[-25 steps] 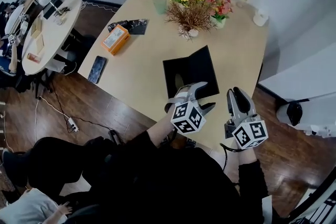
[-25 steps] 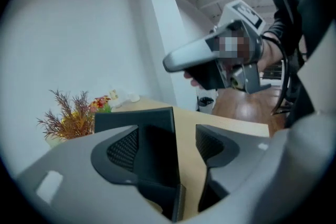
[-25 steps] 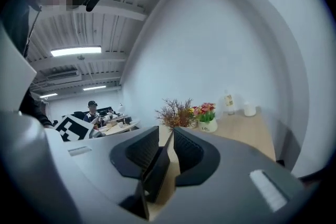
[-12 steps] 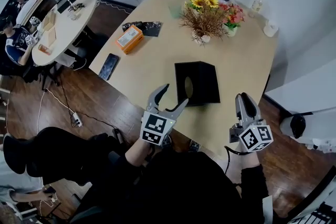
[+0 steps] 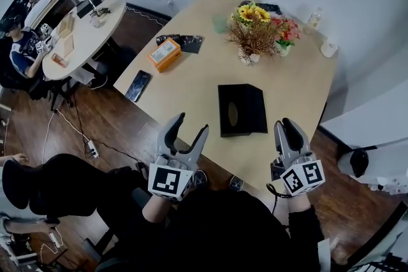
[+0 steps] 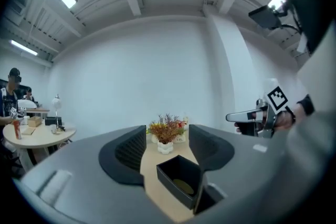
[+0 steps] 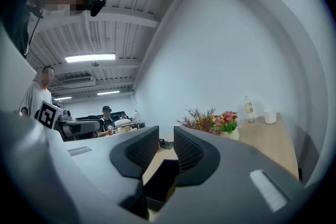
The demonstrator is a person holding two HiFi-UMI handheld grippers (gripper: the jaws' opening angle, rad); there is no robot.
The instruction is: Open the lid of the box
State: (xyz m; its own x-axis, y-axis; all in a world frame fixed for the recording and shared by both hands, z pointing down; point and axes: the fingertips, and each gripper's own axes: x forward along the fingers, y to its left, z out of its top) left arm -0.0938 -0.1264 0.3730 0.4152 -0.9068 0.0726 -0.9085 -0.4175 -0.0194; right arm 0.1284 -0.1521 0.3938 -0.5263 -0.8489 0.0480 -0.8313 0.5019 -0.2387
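A black box (image 5: 245, 110) sits on the light wooden table (image 5: 191, 79). In the left gripper view its top (image 6: 178, 182) looks open, with a pale oval inside. My left gripper (image 5: 191, 125) hovers at the table's near edge, left of the box and apart from it. Its jaws are closing with nothing between them (image 6: 167, 152). My right gripper (image 5: 285, 127) is at the box's near right corner, its jaws a narrow gap apart and empty. The right gripper view (image 7: 166, 147) looks along them at the box (image 7: 160, 183).
A vase of dried and yellow flowers (image 5: 254, 35) and a pink bunch stand behind the box. An orange box (image 5: 164, 53), dark cards (image 5: 185, 42) and a phone (image 5: 139, 85) lie at the table's left. A bottle (image 5: 313, 17) and a white cup (image 5: 329, 48) stand far right. People sit at a round table (image 5: 76, 28).
The left gripper has drawn back from the box's front to the table's near edge, and its jaws have narrowed. The right gripper has hardly moved.
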